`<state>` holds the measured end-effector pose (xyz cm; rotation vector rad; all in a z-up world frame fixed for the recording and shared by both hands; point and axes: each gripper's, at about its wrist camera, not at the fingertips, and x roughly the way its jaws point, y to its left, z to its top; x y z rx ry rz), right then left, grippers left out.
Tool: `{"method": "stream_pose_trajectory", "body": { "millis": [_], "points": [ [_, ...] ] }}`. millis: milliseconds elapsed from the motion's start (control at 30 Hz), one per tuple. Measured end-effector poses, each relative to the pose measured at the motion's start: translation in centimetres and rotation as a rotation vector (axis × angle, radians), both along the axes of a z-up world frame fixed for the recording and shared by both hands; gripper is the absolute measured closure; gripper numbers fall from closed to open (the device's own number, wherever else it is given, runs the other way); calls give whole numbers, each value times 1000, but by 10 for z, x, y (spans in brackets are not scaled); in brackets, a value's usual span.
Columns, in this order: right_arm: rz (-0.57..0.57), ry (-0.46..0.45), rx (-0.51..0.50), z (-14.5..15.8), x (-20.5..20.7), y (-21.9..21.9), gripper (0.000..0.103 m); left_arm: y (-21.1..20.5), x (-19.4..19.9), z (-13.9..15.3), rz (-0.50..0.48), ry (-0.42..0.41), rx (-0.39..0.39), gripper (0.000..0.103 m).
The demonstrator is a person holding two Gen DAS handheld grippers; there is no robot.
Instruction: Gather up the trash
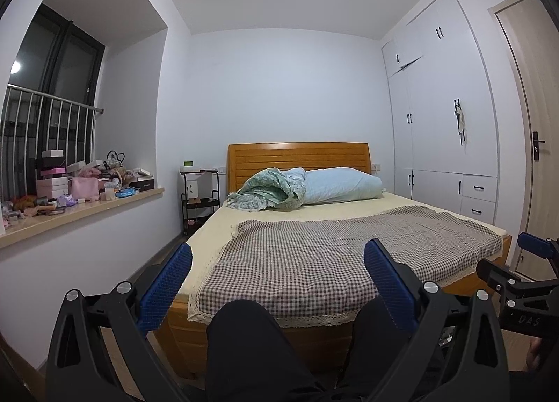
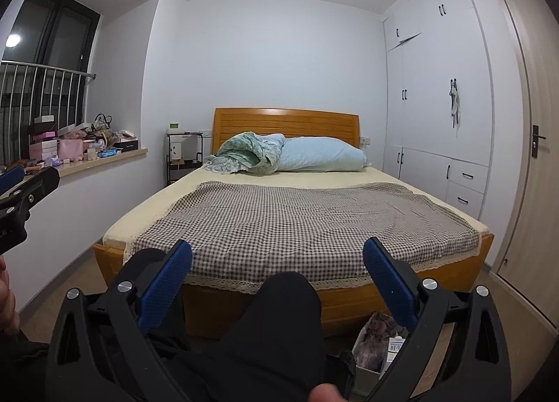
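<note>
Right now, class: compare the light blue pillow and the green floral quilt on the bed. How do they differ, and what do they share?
The light blue pillow is plain and smooth; the green floral quilt is patterned with a lacy edge. The pillow lies flat and lengthwise; the quilt is bunched in a rumpled heap. The pillow sits nearer the wardrobe side, the quilt nearer the window side. Both rest against the wooden headboard, touching each other.
</note>
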<state>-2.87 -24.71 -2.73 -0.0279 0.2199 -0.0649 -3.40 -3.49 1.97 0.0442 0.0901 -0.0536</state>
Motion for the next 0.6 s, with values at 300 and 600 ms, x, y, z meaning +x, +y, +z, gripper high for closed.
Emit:
{"method": "stream_pose_trajectory", "body": {
  "millis": [300,600],
  "points": [
    [7,9,15,2,0,-7,9,-1,0,0,1,-1,1,7],
    [7,23,23,1,-1,-10,9,0,1,-1,-2,-1,3,7]
  ]
}}
